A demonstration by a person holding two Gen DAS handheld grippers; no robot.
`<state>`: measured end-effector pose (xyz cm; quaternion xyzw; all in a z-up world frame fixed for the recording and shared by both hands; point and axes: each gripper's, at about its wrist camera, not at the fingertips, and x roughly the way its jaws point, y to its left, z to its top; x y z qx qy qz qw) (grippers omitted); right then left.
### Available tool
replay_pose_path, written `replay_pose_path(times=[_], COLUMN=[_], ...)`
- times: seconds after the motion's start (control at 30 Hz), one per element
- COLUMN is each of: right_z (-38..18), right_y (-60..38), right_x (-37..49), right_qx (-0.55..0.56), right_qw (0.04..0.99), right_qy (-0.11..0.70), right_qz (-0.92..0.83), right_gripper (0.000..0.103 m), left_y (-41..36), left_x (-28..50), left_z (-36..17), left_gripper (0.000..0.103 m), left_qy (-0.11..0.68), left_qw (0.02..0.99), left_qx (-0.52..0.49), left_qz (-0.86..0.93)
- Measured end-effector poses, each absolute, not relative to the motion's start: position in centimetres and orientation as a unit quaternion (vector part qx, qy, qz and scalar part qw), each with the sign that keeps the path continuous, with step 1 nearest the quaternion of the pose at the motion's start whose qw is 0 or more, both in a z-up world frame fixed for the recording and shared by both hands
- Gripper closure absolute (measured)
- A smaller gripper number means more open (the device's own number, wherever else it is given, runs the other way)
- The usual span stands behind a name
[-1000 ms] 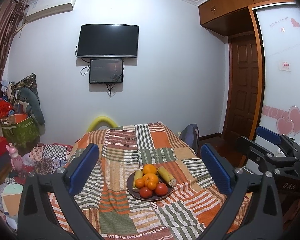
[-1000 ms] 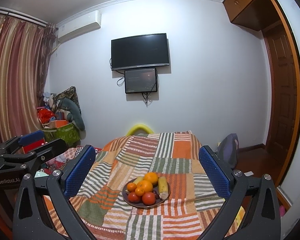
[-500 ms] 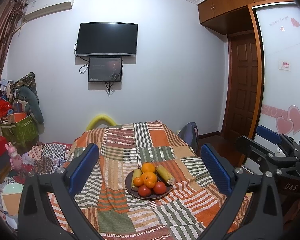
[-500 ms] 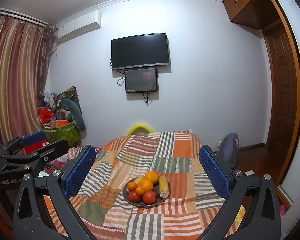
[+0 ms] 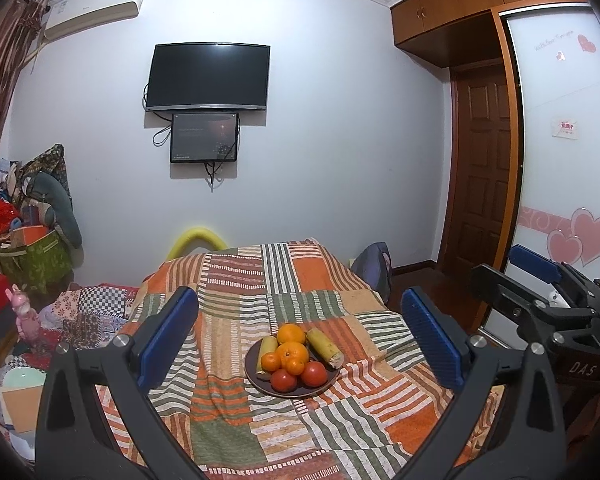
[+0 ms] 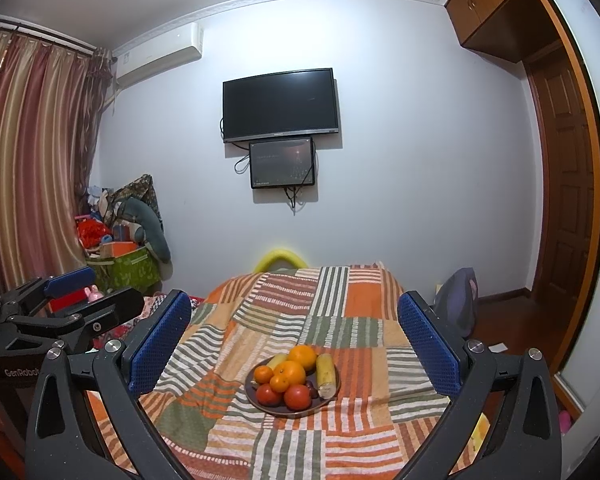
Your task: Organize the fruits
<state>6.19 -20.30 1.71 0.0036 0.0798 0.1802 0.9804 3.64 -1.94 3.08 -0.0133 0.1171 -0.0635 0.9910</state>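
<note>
All fruit (image 5: 291, 359) lies piled on the dark plate (image 5: 260, 384) on the bed (image 5: 236, 280). My left gripper (image 5: 298, 334) and right gripper (image 6: 294, 340) hover spread, holding nothing. This fits either a sorted pile or one awaiting sorting.

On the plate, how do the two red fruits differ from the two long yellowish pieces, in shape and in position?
The two red fruits are round, while the two long yellowish pieces are stick-shaped with cut ends. The red fruits sit side by side at the near rim of the plate; the long pieces lie further back, one on each side of the oranges. All rest on the same dark plate.
</note>
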Motion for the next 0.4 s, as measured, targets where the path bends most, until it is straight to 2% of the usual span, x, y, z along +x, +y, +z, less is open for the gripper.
replay_pose_path(times=[0.4], right_z=[1.76], right_y=[-20.54], right_x=[6.7], right_qx=[0.003], right_qw=[0.98], right_qy=[0.084], right_qz=[0.178], right_gripper=[0.0], left_y=[-1.81], left_x=[4.37], left_z=[2.64], left_gripper=[0.0], left_qy=[0.134], left_qw=[0.988], left_qx=[-0.02], left_qz=[-0.072])
